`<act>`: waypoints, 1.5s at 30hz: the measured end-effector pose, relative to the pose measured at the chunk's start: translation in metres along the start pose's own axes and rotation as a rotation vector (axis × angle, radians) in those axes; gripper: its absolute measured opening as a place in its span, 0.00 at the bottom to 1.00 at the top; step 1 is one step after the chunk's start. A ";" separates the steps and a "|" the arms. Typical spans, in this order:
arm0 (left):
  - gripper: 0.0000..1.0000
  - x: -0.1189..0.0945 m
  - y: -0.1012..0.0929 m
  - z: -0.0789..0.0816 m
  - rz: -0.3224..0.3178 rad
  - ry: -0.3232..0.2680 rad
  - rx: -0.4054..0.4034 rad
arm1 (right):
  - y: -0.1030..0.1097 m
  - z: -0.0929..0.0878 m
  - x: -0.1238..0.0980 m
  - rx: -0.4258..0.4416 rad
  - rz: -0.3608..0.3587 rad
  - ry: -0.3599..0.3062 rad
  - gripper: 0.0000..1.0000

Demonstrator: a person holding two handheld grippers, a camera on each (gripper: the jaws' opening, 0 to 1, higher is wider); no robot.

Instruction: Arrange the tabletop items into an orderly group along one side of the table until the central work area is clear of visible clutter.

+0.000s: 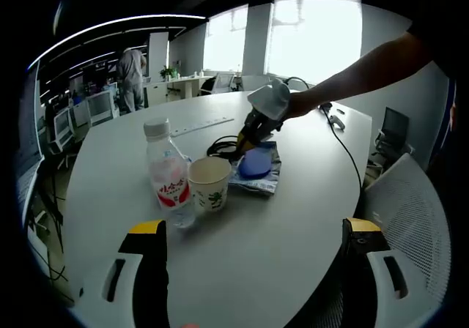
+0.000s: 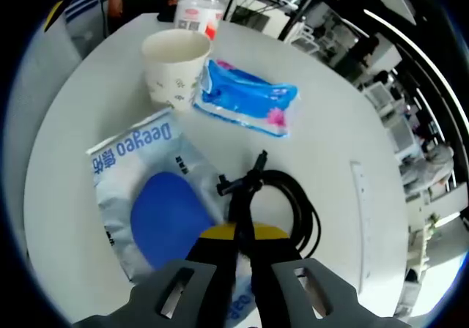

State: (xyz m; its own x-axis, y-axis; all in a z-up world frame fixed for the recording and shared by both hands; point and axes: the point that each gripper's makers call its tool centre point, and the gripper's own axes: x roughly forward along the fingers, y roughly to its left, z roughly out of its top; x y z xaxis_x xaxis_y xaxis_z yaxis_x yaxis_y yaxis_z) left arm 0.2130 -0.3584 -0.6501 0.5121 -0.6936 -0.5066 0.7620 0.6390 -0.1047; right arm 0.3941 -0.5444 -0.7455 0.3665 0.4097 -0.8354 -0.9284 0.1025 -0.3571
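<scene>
Pinching the black coiled cable [image 2: 282, 200] between nearly closed jaws, the right gripper [image 2: 242, 258] sits low over the table [image 2: 66, 123], the cable's loop bulging to its right and loose ends pointing straight ahead. Just left lies the grey-and-blue pouch [image 2: 146, 189], its long axis running away from the jaws; ahead sit the blue tissue pack [image 2: 245, 101], paper cup [image 2: 174, 68] and bottle [image 2: 198, 9]. The left gripper [image 1: 253, 269] hovers wide open, holding nothing. Judging by this, items are clustered but grouping remains unfinished.
</scene>
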 end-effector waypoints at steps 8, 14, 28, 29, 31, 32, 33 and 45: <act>0.98 0.002 0.002 0.000 -0.002 0.003 -0.002 | -0.007 -0.002 0.004 -0.001 -0.008 0.005 0.02; 0.98 0.003 0.003 -0.002 -0.004 0.008 -0.004 | -0.010 -0.002 0.006 0.003 -0.021 0.008 0.02; 0.98 0.003 0.006 -0.003 -0.001 0.015 -0.008 | -0.017 -0.002 0.011 0.025 -0.033 0.000 0.02; 0.98 0.003 0.006 -0.003 -0.001 0.015 -0.008 | -0.017 -0.002 0.011 0.025 -0.033 -0.001 0.02; 0.98 0.004 0.005 -0.004 -0.003 0.017 -0.007 | -0.018 -0.002 0.011 0.031 -0.034 0.000 0.02; 0.98 0.004 0.005 -0.004 -0.003 0.017 -0.008 | -0.017 -0.002 0.012 0.037 -0.031 -0.001 0.02; 0.98 0.004 0.005 -0.004 -0.005 0.018 -0.010 | -0.019 -0.003 0.012 0.037 -0.033 -0.002 0.02; 0.98 0.005 0.004 -0.002 -0.009 0.022 -0.007 | -0.021 -0.005 0.012 0.099 -0.033 -0.023 0.07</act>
State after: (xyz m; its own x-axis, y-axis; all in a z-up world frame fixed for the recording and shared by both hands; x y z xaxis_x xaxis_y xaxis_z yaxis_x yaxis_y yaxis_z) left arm 0.2180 -0.3589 -0.6551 0.4963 -0.6923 -0.5239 0.7639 0.6350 -0.1155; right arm 0.4179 -0.5460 -0.7501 0.3969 0.4255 -0.8133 -0.9176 0.2051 -0.3405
